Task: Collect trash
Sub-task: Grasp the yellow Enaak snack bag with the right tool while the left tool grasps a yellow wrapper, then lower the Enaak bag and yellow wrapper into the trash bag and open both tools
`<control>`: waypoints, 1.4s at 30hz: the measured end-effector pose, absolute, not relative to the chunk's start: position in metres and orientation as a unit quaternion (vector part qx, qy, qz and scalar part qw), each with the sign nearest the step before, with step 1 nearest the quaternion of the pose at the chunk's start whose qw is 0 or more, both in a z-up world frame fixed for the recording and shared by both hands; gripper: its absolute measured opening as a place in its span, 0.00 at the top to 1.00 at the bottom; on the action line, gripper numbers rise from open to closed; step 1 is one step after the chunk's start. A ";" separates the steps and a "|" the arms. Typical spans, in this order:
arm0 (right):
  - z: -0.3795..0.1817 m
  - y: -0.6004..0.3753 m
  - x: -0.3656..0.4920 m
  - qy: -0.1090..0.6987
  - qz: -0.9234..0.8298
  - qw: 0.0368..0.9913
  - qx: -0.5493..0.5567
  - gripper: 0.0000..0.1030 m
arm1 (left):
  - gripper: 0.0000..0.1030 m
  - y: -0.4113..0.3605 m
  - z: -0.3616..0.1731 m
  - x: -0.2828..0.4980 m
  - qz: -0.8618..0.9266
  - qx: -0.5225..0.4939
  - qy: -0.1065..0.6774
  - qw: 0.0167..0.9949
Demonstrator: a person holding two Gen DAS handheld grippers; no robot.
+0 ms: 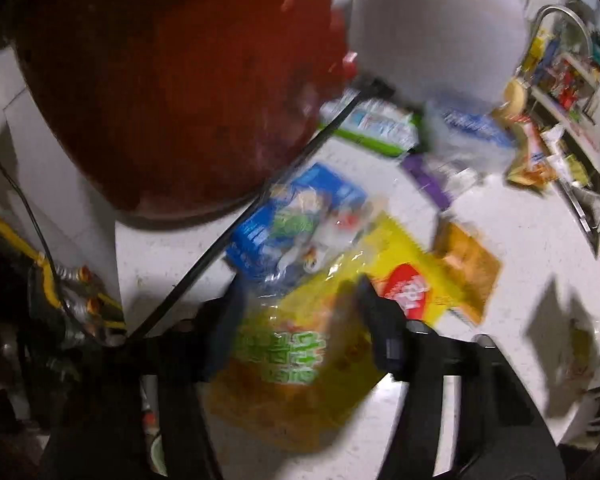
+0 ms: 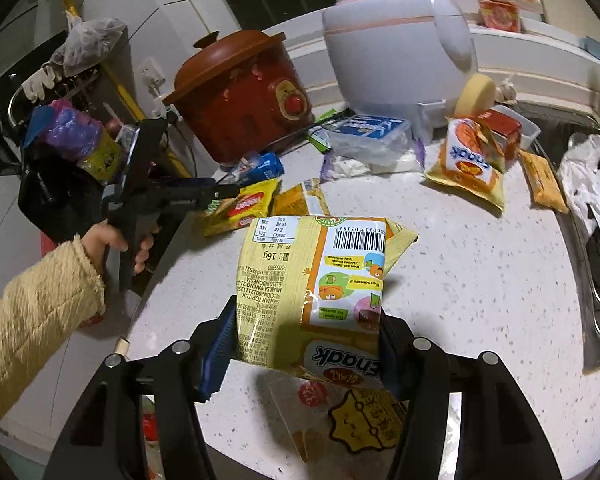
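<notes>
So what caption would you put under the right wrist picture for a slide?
Right gripper holds a yellow snack packet above the speckled counter as the left gripper reaches toward other wrappers.

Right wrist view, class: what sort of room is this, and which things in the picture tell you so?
Most likely a home kitchen. A red slow cooker and a white rice cooker stand on a speckled counter, and a steel sink is set into its right edge.
</notes>
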State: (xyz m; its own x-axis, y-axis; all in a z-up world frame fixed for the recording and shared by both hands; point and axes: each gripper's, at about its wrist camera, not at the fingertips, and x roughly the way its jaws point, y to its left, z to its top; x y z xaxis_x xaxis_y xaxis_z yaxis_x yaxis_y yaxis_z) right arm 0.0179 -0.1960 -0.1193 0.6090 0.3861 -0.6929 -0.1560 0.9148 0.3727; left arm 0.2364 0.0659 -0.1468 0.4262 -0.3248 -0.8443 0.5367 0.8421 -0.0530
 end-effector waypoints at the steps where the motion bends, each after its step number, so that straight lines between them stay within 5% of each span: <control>1: -0.120 -0.197 0.018 0.415 0.150 0.886 0.141 0.42 | 0.53 0.067 -0.147 0.237 -0.258 0.111 0.468 0.838; 8: -0.114 -0.193 0.016 0.401 0.156 0.891 0.144 0.42 | 0.74 0.081 -0.127 0.218 -0.268 0.079 0.442 0.852; 19: -0.085 -0.168 -0.022 0.387 0.262 0.879 0.094 0.42 | 0.77 0.120 -0.068 0.062 -0.314 0.039 0.372 0.873; 23: -0.081 -0.154 -0.068 0.402 0.333 0.852 0.038 0.42 | 0.77 0.117 -0.070 -0.029 -0.344 0.043 0.410 0.843; 29: -0.148 -0.136 -0.115 0.481 0.348 0.805 -0.012 0.42 | 0.77 0.097 -0.145 -0.116 -0.343 -0.016 0.528 0.777; 31: -0.185 -0.133 -0.123 0.509 0.341 0.790 -0.022 0.42 | 0.84 0.086 -0.187 -0.129 -0.333 -0.021 0.563 0.756; 42: -0.449 -0.140 -0.106 0.625 0.201 0.752 -0.060 0.42 | 0.91 0.026 -0.453 -0.093 -0.262 -0.063 0.655 0.706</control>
